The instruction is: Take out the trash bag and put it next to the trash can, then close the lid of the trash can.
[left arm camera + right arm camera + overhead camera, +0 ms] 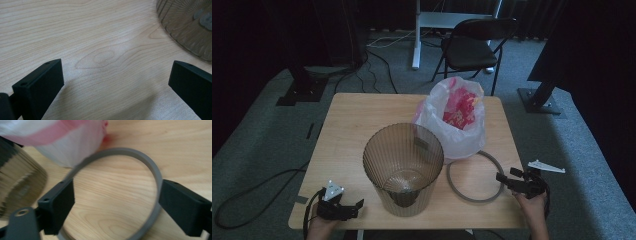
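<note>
Lying between open right tongs [116,207]: grey ring [152,170].

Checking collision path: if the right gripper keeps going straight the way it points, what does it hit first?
Likely the grey ring: the right gripper has its open jaws over the ring's near part, pointing across it. Past the far rim comes the white bag, with the ribbed bin off to one side. Height above the table is unclear.
</note>
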Tool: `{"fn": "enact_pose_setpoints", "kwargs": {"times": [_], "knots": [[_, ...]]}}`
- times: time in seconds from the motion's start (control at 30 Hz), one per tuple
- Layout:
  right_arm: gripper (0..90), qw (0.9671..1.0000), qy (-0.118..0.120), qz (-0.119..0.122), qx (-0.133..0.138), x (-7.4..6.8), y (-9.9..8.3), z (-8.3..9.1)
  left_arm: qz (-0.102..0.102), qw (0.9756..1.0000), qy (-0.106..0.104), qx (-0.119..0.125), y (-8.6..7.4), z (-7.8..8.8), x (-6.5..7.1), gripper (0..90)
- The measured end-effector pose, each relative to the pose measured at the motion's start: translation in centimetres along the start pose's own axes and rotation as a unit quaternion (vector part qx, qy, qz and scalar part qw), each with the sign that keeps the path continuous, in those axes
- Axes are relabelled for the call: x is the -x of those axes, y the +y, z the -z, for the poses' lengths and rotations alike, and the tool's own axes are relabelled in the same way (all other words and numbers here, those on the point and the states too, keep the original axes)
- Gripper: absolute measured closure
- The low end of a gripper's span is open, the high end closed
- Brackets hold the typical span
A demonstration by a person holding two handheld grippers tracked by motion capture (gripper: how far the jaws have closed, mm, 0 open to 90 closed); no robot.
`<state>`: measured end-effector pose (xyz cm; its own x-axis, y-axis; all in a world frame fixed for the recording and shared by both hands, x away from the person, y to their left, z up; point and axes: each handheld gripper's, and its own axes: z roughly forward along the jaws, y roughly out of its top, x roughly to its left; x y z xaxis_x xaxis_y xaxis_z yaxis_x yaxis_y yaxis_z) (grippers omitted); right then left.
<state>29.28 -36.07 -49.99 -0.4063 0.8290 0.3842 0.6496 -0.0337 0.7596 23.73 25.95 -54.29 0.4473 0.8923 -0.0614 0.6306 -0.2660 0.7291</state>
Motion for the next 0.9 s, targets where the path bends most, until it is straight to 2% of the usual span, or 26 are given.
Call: {"fn": "enact_pose_setpoints", "kwargs": {"times": [0.13,0.4,0.53,0.67,0.8,0.87,0.9], "knots": [[13.3,0.9999,-0.005,-0.007,-0.011,0.5,-0.8,-0.2,-0.002,1.0000,0.000,-0.001,0.0,0.0,0.0,0.0],[13.4,0.9992,-0.030,-0.015,-0.020,1.7,-1.6,-0.4,-0.001,1.0000,0.001,0.000,0.0,-0.1,0.0,0.0],[13.4,0.9979,-0.055,-0.022,-0.026,2.6,-1.8,-0.8,-0.001,1.0000,0.000,0.000,0.0,0.0,0.0,0.0],[13.9,0.9945,-0.095,-0.027,-0.034,3.5,-1.7,-1.6,0.000,1.0000,0.000,0.000,0.0,0.0,0.0,0.0],[14.0,0.9924,-0.113,-0.025,-0.042,3.7,-1.5,-2.3,0.000,1.0000,-0.001,0.000,0.0,-0.1,0.0,0.0],[15.6,0.9905,-0.126,-0.019,-0.053,3.6,-1.3,-3.0,0.001,1.0000,-0.001,0.000,0.0,-0.1,0.0,0.0],[16.5,0.9877,-0.143,-0.004,-0.062,3.3,-1.2,-3.5,0.002,1.0000,-0.001,0.001,0.0,-0.1,0.0,0.0]]}}
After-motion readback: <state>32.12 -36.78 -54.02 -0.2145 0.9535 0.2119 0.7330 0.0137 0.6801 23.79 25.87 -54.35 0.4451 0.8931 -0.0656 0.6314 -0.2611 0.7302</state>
